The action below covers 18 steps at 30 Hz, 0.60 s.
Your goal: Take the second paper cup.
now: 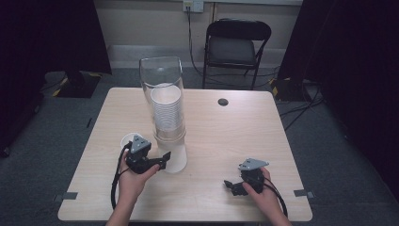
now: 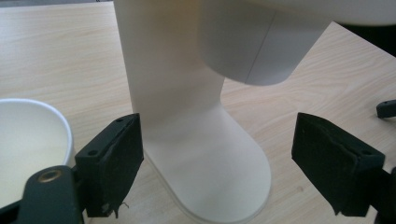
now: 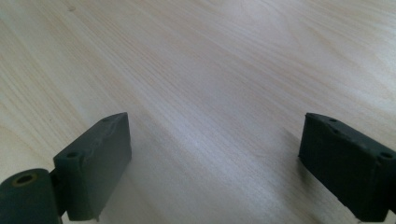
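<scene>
Currently, by label:

Work in hand: the left gripper [image 1: 164, 157] is lined up on the cup dispenser [image 1: 168, 113], seemingly to take a paper cup from its lower end.

Dispenser: a clear tube on a white stand, left of the table's [image 1: 244, 136] centre, holding a stack of cups [image 1: 166, 110]; the lowest cup [image 2: 261, 42] hangs out over the white base [image 2: 210, 172], likely so it can be drawn downward.

Left gripper jaws: spread wide, grasping nothing, one on each side of the stand's base in the left gripper view (level with the foot, below the hanging cup).

Loose cup: a single cup [image 1: 129, 140] stands upright just left of the left gripper, near its jaw [image 2: 28, 144]; probably set aside clear of the stand.

Right gripper [image 1: 231, 185]: rests on the near right of the table, well apart from the dispenser, jaws parted over bare wood, apparently waiting.

Around: a black folding chair [image 1: 237, 44] beyond the far edge; a dark grommet [image 1: 223, 101] at the far right of the tabletop.

In the way: the stand's column [image 2: 163, 70] sits directly behind the hanging cup, and the loose cup crowds the left jaw.
</scene>
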Motion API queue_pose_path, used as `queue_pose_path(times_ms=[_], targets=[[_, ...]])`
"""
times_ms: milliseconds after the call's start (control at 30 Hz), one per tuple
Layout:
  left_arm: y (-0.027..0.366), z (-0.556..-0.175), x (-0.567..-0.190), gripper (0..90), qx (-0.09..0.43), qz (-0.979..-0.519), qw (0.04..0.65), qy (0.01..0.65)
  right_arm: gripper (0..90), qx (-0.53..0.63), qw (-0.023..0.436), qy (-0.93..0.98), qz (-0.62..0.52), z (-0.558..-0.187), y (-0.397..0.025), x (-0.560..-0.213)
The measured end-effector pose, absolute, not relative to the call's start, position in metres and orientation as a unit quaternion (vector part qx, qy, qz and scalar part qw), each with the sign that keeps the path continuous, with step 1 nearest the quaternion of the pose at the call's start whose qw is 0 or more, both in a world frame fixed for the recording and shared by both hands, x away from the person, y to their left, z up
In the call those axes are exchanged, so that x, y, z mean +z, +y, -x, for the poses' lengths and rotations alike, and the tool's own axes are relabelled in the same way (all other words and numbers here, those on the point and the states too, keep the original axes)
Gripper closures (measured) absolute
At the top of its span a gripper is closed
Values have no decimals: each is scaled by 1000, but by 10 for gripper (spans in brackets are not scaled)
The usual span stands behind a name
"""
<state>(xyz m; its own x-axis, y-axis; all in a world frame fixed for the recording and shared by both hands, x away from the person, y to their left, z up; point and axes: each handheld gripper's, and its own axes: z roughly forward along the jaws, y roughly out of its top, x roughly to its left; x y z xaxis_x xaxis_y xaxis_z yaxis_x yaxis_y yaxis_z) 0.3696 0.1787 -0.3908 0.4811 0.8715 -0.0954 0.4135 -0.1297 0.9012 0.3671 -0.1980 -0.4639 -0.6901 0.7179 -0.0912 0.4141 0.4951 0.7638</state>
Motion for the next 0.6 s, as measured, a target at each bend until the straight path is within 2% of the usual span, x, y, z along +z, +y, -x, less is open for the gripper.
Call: queue_pose_path(times_ms=[600], targets=[[158, -380, -375, 186, 265, -687, 528, 422, 85, 373, 204, 840, -336, -367, -198, -464]])
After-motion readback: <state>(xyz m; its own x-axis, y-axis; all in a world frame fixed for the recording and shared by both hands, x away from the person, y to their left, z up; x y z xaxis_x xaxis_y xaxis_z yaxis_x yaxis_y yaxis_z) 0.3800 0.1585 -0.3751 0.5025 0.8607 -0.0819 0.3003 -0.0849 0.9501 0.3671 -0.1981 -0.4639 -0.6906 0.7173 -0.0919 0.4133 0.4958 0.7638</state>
